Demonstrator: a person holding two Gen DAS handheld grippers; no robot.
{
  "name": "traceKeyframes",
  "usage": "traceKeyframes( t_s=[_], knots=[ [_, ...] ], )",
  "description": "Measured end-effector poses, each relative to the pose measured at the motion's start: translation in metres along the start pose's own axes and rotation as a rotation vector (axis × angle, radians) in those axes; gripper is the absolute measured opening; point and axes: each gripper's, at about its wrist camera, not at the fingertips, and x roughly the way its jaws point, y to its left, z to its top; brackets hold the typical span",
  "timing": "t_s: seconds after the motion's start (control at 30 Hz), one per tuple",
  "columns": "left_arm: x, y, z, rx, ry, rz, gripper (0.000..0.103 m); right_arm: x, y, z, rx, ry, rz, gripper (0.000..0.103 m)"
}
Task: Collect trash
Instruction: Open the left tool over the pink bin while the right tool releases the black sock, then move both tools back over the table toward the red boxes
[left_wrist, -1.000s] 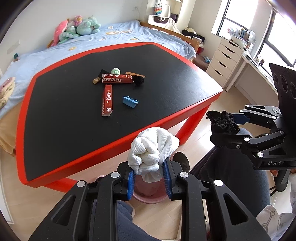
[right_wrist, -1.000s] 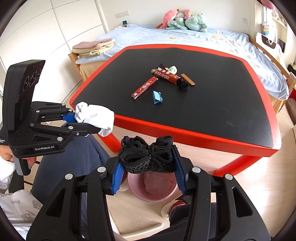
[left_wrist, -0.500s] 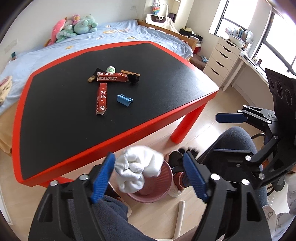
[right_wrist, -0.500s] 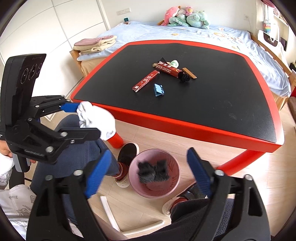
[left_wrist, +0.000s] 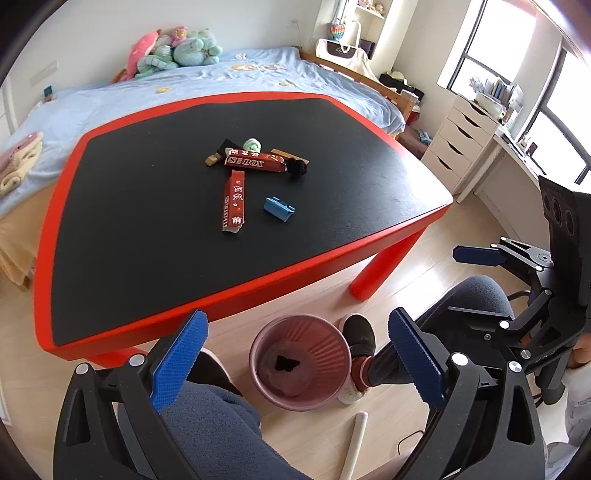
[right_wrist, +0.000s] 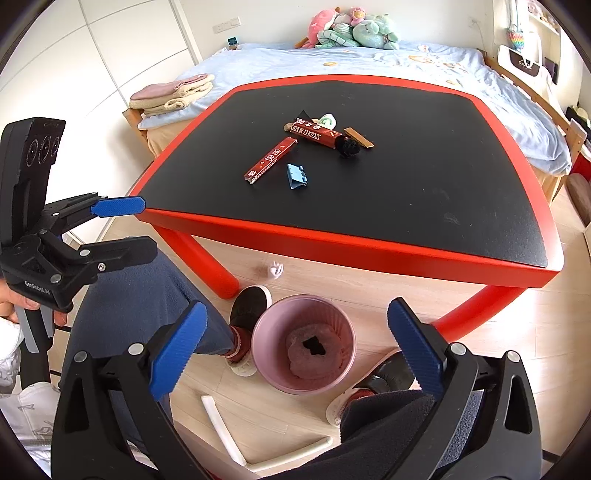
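A pink bin (left_wrist: 258, 347) (right_wrist: 266, 332) stands on the floor by the red-edged black table (left_wrist: 147, 236) (right_wrist: 406, 206). A black scrap (left_wrist: 286, 363) (right_wrist: 314, 345) lies at its bottom. My left gripper (left_wrist: 297, 315) (right_wrist: 147, 225) hangs over the bin with jaws opening wide and nothing between them. My right gripper (right_wrist: 295, 306) (left_wrist: 443, 286) hangs there too, jaws opening and empty. On the table lie two red boxes (left_wrist: 255, 162) (left_wrist: 232, 203), a blue piece (left_wrist: 279, 208), a black wad (left_wrist: 297, 168) and a green-white wad (left_wrist: 252, 144). The white wad is not in view.
A person's legs and dark shoes (right_wrist: 249, 306) (left_wrist: 356, 332) flank the bin. A small white thing (right_wrist: 275, 269) lies under the table, near a red table leg (right_wrist: 207, 258). A white tube (right_wrist: 221, 424) lies on the wooden floor. A bed (left_wrist: 221, 77) and white drawers (left_wrist: 461, 136) stand beyond.
Both grippers went from shut to wide open. The white wad left the left jaws and the black wad left the right jaws, dropping toward the bin.
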Motion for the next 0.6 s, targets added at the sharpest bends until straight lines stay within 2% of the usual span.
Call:
traceKeyframes(
  t_s=[0.6],
  knots=[
    [0.003, 0.012, 0.014, -0.012, -0.014, 0.033, 0.095, 0.0, -0.005, 0.017, -0.006, -0.015, -0.01, 0.097]
  ],
)
